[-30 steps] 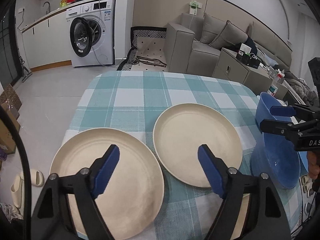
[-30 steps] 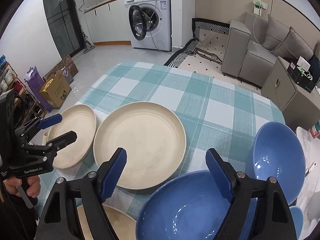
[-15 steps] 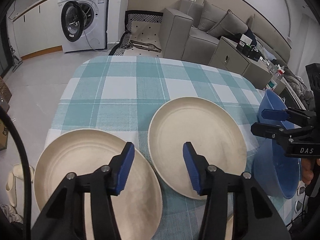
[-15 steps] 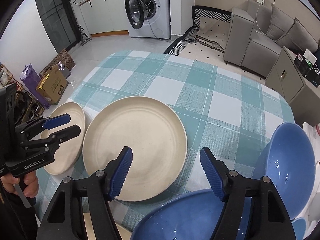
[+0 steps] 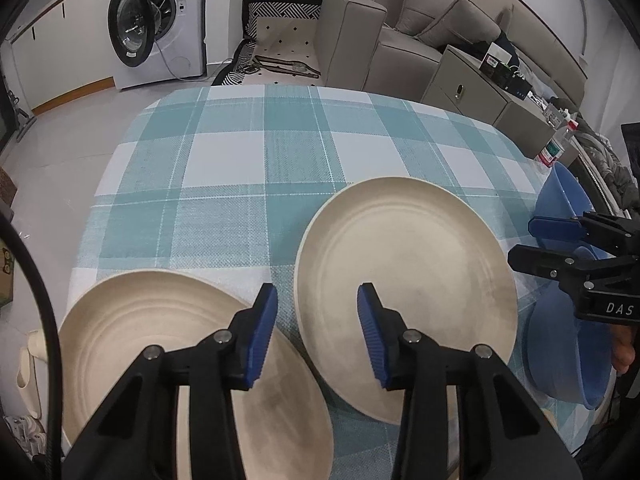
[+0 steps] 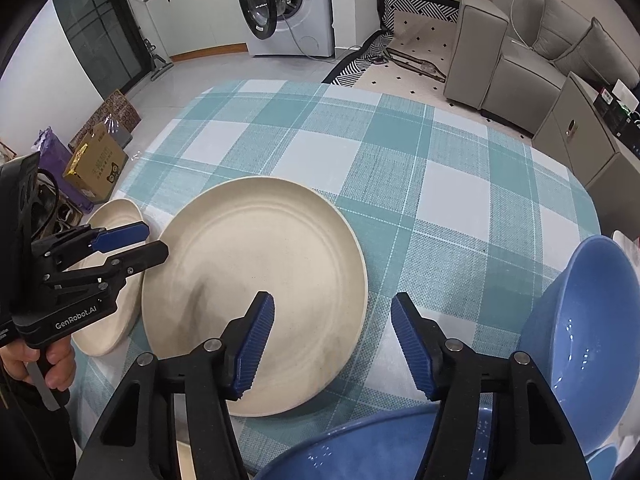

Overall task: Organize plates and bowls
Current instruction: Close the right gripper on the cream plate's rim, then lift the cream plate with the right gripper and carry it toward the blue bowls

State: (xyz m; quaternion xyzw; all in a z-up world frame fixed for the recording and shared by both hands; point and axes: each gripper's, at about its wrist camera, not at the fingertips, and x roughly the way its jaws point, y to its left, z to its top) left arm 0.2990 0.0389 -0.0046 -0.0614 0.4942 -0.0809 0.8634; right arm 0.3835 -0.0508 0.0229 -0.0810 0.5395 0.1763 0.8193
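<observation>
Two cream plates lie side by side on the checked tablecloth: a left plate and a middle plate. My left gripper hovers over the strip of cloth between them, its jaws closing, and the pads touch nothing. In the right wrist view the middle plate fills the centre and the left plate shows behind my left gripper. My right gripper hangs above the middle plate's right rim, its jaws closing with no pad touching it. Blue bowls sit to the right and near me.
The far half of the table is bare cloth. Beyond it are a washing machine, a grey sofa and a low cabinet. Boxes and bags stand on the floor at the left. A hand holds the left gripper's handle.
Both grippers have come lower and further forward over the plates, and both pairs of jaws have narrowed. The plates and bowls have not moved.
</observation>
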